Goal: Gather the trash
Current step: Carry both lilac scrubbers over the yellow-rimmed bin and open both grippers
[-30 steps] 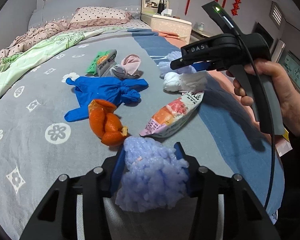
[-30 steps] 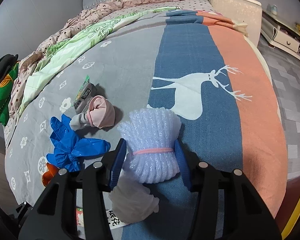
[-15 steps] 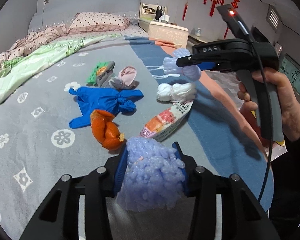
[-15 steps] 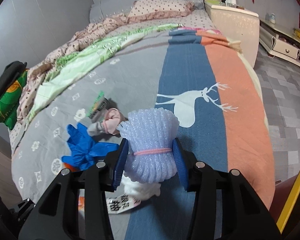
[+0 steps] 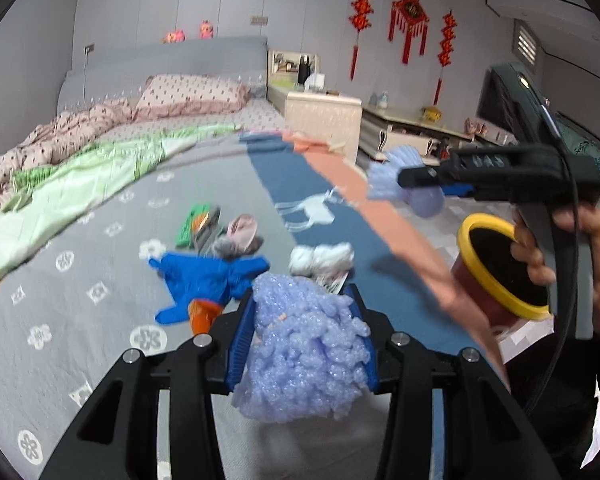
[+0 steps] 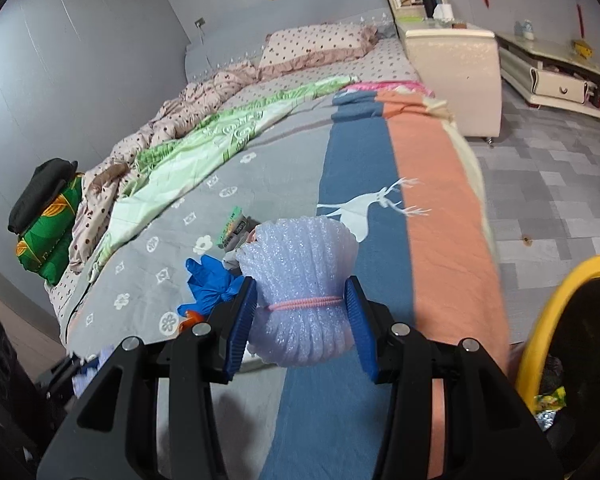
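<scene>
My left gripper (image 5: 302, 340) is shut on a crumpled lilac foam wad (image 5: 304, 348) held above the bed. My right gripper (image 6: 302, 314) is shut on a lilac foam net bundle (image 6: 300, 276) tied with a pink band; it also shows in the left wrist view (image 5: 404, 184), lifted off the bed's right side near a yellow-rimmed trash bin (image 5: 500, 268). The bin shows at the right in the right wrist view (image 6: 560, 320). On the bed lie a blue glove (image 5: 208, 276), orange peel (image 5: 204, 316), a white wad (image 5: 320, 258), a pink-grey wad (image 5: 240, 234) and a green packet (image 5: 198, 226).
The bed (image 6: 260, 184) has a grey, blue and orange cover, a green quilt and pillows at the head. A cream nightstand (image 6: 452, 76) and a low cabinet (image 6: 556, 76) stand on the grey floor to the right. Folded clothes (image 6: 48, 220) lie at the bed's left.
Both grippers have risen from the bed with their foam pieces. The right gripper has swung right, toward the bin, which has come into view.
</scene>
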`<state>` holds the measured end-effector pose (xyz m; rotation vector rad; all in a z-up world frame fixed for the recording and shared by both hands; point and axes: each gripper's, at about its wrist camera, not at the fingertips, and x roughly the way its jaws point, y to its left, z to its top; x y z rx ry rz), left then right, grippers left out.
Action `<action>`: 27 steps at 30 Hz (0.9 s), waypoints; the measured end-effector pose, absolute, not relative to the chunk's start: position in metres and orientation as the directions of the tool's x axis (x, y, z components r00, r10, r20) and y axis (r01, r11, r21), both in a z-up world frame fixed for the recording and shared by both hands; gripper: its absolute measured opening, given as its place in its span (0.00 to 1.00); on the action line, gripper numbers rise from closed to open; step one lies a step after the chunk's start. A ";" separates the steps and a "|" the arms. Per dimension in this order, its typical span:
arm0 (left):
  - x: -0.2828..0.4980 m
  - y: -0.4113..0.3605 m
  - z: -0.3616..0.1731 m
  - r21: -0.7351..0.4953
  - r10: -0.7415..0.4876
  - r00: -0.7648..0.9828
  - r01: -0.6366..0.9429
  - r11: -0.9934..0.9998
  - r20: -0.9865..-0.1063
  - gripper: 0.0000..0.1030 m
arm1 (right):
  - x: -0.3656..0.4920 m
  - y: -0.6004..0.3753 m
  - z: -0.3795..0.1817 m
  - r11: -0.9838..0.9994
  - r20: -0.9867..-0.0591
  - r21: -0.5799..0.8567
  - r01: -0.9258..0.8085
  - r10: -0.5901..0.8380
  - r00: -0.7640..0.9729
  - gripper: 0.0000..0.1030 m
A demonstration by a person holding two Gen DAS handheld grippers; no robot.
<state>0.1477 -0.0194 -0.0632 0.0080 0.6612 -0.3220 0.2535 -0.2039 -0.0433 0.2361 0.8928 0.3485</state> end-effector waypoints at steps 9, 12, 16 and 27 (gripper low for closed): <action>0.150 -0.047 -0.016 -0.086 -0.329 0.768 0.339 0.937 -0.550 0.40 | 0.210 -0.268 0.018 0.936 -0.658 0.327 -0.130 0.324 0.679 0.42; 0.152 -0.065 0.002 -0.071 -0.349 0.777 0.368 0.927 -0.524 0.40 | 0.197 -0.294 0.039 0.940 -0.634 0.325 -0.105 0.299 0.713 0.42; 0.155 -0.087 0.021 -0.077 -0.386 0.782 0.402 0.913 -0.490 0.40 | 0.184 -0.325 0.059 0.944 -0.605 0.321 -0.075 0.265 0.751 0.42; 0.170 -0.170 0.060 -0.067 -0.483 0.762 0.507 0.859 -0.432 0.40 | 0.149 -0.416 0.094 0.949 -0.560 0.312 0.034 0.155 0.814 0.43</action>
